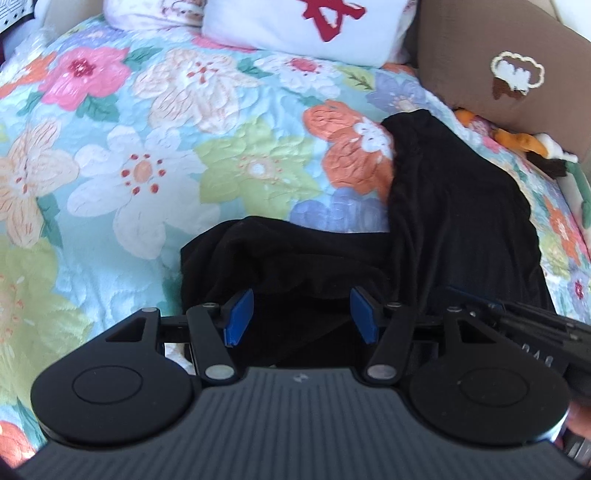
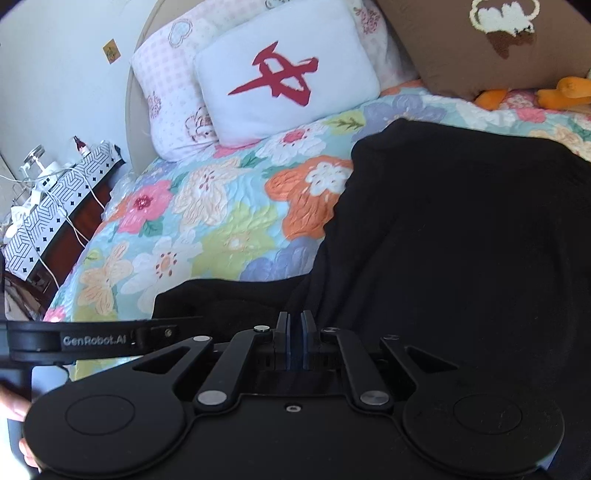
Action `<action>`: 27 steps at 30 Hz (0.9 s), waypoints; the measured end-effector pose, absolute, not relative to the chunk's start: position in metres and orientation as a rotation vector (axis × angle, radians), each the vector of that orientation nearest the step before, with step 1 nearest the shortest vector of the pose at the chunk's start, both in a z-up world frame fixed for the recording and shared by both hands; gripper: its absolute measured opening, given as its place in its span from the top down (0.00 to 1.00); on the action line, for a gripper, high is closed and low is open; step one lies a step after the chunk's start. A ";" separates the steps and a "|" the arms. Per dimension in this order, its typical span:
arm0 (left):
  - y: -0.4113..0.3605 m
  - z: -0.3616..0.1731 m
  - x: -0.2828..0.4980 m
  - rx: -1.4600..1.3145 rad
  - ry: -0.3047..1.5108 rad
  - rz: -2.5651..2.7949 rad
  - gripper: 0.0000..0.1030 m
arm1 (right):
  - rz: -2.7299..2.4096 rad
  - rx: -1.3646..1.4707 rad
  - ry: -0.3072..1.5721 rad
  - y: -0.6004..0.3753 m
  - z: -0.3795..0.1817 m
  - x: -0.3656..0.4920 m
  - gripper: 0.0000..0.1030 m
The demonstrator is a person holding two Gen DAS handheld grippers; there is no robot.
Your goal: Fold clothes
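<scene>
Black, soft garment (image 1: 454, 206) sprawls limp on the flowered bedspread (image 1: 147, 147) below the white pillow (image 1: 306, 26), likely best pinched at a hem; left hand-held gripper (image 1: 301, 315) gapes empty, right hand-held gripper (image 2: 295, 341) nearly together, seemingly empty.

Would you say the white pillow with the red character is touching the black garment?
Apart: the right wrist view shows floral quilt between the white pillow and the black garment.

A matt, soft black garment (image 2: 461, 240) is laid on a quilted, puckered floral bedspread (image 1: 147, 147). Matt black plastic and bare metal rivets are seen on the left gripper (image 1: 301, 317), with smooth blue pads (image 1: 238, 314).
</scene>
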State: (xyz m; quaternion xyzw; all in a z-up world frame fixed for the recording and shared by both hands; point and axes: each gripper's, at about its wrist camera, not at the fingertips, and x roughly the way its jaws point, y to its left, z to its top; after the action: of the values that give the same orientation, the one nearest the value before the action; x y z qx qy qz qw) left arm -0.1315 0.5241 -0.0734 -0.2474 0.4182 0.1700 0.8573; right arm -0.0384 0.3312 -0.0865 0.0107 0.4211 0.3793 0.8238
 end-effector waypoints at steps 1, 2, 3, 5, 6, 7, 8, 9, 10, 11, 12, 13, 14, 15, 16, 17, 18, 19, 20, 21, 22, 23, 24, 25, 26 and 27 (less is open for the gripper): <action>0.528 -0.075 -0.132 -0.528 0.878 0.374 0.44 | 0.801 0.007 0.901 0.335 -0.089 -0.040 0.67; 0.532 -0.077 -0.133 -0.538 0.878 0.391 0.44 | 0.795 -0.006 0.900 0.340 -0.091 -0.041 0.60; 0.538 -0.079 -0.134 -0.557 0.877 0.401 0.44 | 0.806 -0.005 0.905 0.343 -0.092 -0.042 0.55; 0.548 -0.085 -0.135 -0.597 0.876 0.410 0.44 | 0.837 0.005 0.918 0.350 -0.095 -0.043 0.54; 0.553 -0.087 -0.136 -0.618 0.874 0.415 0.45 | 0.855 0.013 0.927 0.353 -0.096 -0.043 0.53; 0.557 -0.089 -0.137 -0.638 0.872 0.421 0.45 | 0.871 0.016 0.934 0.357 -0.097 -0.043 0.52; 0.562 -0.091 -0.138 -0.655 0.869 0.429 0.45 | 0.885 0.013 0.938 0.362 -0.098 -0.044 0.51; 0.566 -0.092 -0.139 -0.677 0.862 0.434 0.45 | 0.895 0.002 0.942 0.366 -0.099 -0.045 0.51; 0.570 -0.093 -0.142 -0.705 0.851 0.436 0.45 | 0.904 -0.011 0.946 0.370 -0.099 -0.046 0.50; 0.574 -0.094 -0.144 -0.732 0.840 0.437 0.45 | 0.912 -0.030 0.949 0.375 -0.099 -0.048 0.49; 0.578 -0.095 -0.146 -0.755 0.829 0.439 0.45 | 0.925 -0.064 0.943 0.380 -0.098 -0.050 0.48; 0.581 -0.096 -0.148 -0.778 0.817 0.441 0.45 | 0.939 -0.101 0.935 0.384 -0.096 -0.053 0.47; 0.585 -0.097 -0.150 -0.801 0.807 0.442 0.45 | 0.947 -0.157 0.913 0.389 -0.095 -0.058 0.47; 0.588 -0.098 -0.152 -0.821 0.800 0.441 0.45 | 0.953 -0.218 0.887 0.394 -0.095 -0.062 0.44; 0.590 -0.100 -0.153 -0.839 0.795 0.441 0.45 | 0.954 -0.267 0.863 0.398 -0.096 -0.065 0.35; 0.592 -0.101 -0.154 -0.856 0.791 0.440 0.45 | 0.953 -0.314 0.840 0.402 -0.097 -0.068 0.32; 0.593 -0.101 -0.154 -0.865 0.788 0.441 0.45 | 0.952 -0.361 0.816 0.406 -0.099 -0.071 0.30; 0.595 -0.102 -0.155 -0.872 0.786 0.442 0.45 | 0.954 -0.385 0.815 0.410 -0.101 -0.072 0.30; 0.596 -0.103 -0.155 -0.881 0.783 0.443 0.45 | 0.960 -0.396 0.824 0.414 -0.104 -0.073 0.30; 0.597 -0.104 -0.156 -0.889 0.781 0.443 0.45 | 0.967 -0.406 0.834 0.417 -0.107 -0.074 0.30; 0.598 -0.104 -0.157 -0.897 0.780 0.444 0.45 | 0.978 -0.429 0.830 0.422 -0.109 -0.078 0.30; 0.599 -0.105 -0.157 -0.903 0.778 0.444 0.45 | 0.990 -0.457 0.822 0.427 -0.111 -0.082 0.30; 0.599 -0.104 -0.158 -0.906 0.776 0.443 0.45 | 1.002 -0.484 0.813 0.432 -0.113 -0.086 0.28; 0.600 -0.104 -0.158 -0.908 0.774 0.442 0.45 | 1.008 -0.532 0.790 0.438 -0.116 -0.091 0.23; 0.600 -0.104 -0.159 -0.909 0.773 0.444 0.45 | 1.013 -0.586 0.762 0.444 -0.119 -0.096 0.21; 0.600 -0.103 -0.159 -0.910 0.774 0.446 0.45 | 1.017 -0.625 0.734 0.449 -0.122 -0.100 0.20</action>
State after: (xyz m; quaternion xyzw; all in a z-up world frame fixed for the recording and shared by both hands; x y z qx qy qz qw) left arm -0.1591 0.6000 -0.1035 -0.4246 0.3613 0.2082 0.8036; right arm -0.1003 0.4493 -0.1224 -0.2877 0.3376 0.4681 0.7643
